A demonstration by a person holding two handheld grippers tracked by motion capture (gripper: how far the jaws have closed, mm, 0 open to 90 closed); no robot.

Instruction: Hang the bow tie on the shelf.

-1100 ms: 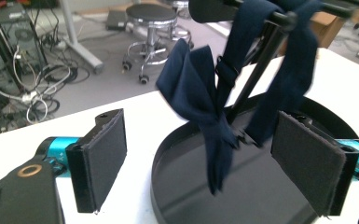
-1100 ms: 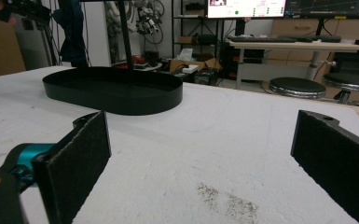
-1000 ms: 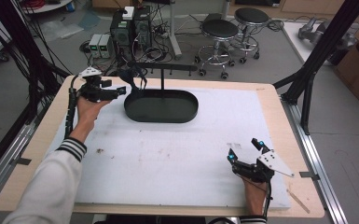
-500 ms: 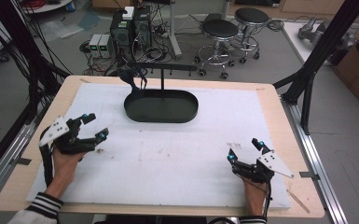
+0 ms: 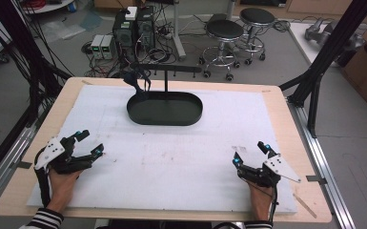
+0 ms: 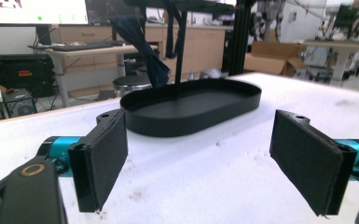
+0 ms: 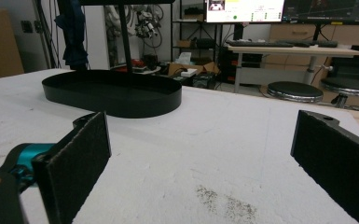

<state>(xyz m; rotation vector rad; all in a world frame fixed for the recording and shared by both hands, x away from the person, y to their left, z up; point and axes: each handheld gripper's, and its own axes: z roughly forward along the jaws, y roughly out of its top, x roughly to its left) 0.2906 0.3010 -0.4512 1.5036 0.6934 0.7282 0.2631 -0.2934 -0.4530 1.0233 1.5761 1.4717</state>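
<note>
A black oval tray (image 5: 164, 109) sits at the far middle of the white mat, with a thin post and crossbar (image 5: 167, 71) rising from it. A dark blue cloth piece (image 5: 136, 78) hangs from the bar's left end. My left gripper (image 5: 90, 143) rests at the near left, open and holding nothing. My right gripper (image 5: 249, 152) rests at the near right, also open and holding nothing. The left gripper view has its pads (image 6: 105, 154) wide apart, with the tray (image 6: 191, 105) and cloth (image 6: 144, 51) beyond. The right gripper view shows the same tray (image 7: 112, 93) past its pads (image 7: 74, 163).
The white mat (image 5: 181, 162) covers most of a wooden table (image 5: 19, 191). Black frame struts (image 5: 314, 81) stand at the table's right and left corners. Stools (image 5: 224, 33) and computer boxes (image 5: 133, 28) stand on the floor behind the table.
My left gripper drew back from the stand's left end to the near left of the table, with the dark cloth left hanging on the bar. The right gripper stayed put.
</note>
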